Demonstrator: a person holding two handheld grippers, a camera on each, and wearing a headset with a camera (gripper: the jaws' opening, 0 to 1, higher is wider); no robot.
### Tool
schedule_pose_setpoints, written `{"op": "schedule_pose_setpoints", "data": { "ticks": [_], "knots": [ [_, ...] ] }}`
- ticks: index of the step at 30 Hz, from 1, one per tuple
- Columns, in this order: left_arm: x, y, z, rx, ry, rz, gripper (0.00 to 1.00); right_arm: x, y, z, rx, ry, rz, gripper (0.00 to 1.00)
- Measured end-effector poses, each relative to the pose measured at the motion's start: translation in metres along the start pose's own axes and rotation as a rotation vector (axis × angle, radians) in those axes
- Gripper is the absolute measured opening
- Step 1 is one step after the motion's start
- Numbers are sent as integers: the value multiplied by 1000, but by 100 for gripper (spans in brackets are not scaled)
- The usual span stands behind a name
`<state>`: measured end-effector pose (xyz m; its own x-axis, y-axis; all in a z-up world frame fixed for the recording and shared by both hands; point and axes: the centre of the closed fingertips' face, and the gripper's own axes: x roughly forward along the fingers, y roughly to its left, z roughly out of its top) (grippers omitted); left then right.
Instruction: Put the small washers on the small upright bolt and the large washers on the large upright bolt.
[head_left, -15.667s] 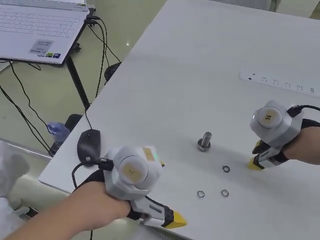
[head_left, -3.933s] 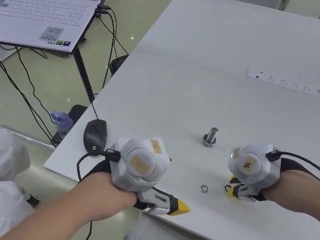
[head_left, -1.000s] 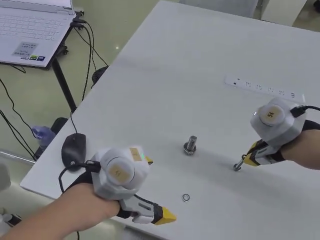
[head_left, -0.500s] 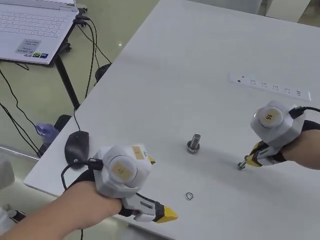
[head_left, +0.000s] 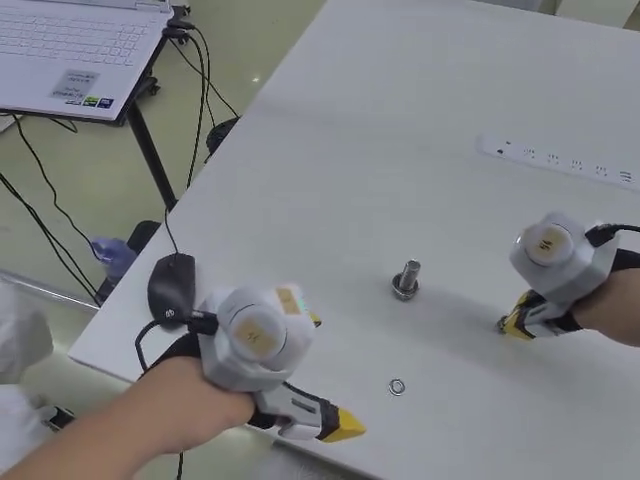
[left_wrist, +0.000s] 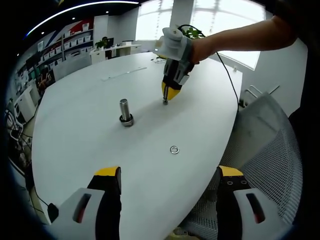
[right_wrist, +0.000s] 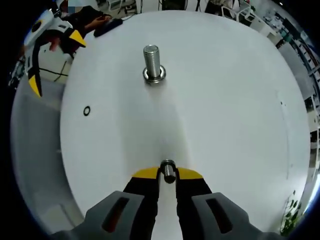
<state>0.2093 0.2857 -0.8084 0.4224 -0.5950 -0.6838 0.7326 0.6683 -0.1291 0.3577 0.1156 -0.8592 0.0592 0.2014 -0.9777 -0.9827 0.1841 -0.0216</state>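
Observation:
A large bolt (head_left: 406, 280) stands upright mid-table with a washer around its base (right_wrist: 153, 75). One loose washer (head_left: 397, 386) lies in front of it, toward the near edge. My right gripper (right_wrist: 168, 175) is shut on a small bolt (right_wrist: 168, 171); it holds the bolt upright to the right of the large bolt, its lower end at the tabletop (left_wrist: 165, 101). My left gripper (left_wrist: 169, 172) hangs open over the near table edge with nothing between its fingers. The loose washer (left_wrist: 174, 149) lies ahead of it.
A white power strip (head_left: 560, 160) lies at the far right of the table (head_left: 400, 120). A black mouse (head_left: 172, 287) sits at the left edge, with its cable running to a laptop (head_left: 70, 50) on a side stand. A mesh chair (left_wrist: 265, 145) stands beside the table.
Three loose washers lay on the table earlier and one lies there now. My right gripper dipped near them, then moved back right holding the small bolt. It has barely moved over the last second.

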Motion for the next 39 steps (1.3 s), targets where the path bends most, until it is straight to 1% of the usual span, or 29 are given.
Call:
{"op": "schedule_pose_setpoints", "data": {
  "ticks": [6,10,15,20,31,35,39],
  "knots": [
    [-1,-1,-5,-1,12,-3,77,6,0,-2,-11,-1,-7,13],
    [-1,-2,-6,-4,10,-3,77,5,-1,0,-28,-4,-22,13],
    [-2,-3,-6,-1,13,-1,77,4,1,1,-34,2,-22,13],
    [-4,-2,-6,-5,7,2,76,4,0,0,-24,8,-21,13],
    [-6,-5,-12,-13,17,-1,74,3,-1,1,-24,14,-18,13],
    [-6,-6,-13,-17,19,0,74,3,-2,1,-19,9,-22,17],
    [-7,-6,-12,-13,16,0,73,-1,-4,3,-17,5,-22,20]
  ]
}}
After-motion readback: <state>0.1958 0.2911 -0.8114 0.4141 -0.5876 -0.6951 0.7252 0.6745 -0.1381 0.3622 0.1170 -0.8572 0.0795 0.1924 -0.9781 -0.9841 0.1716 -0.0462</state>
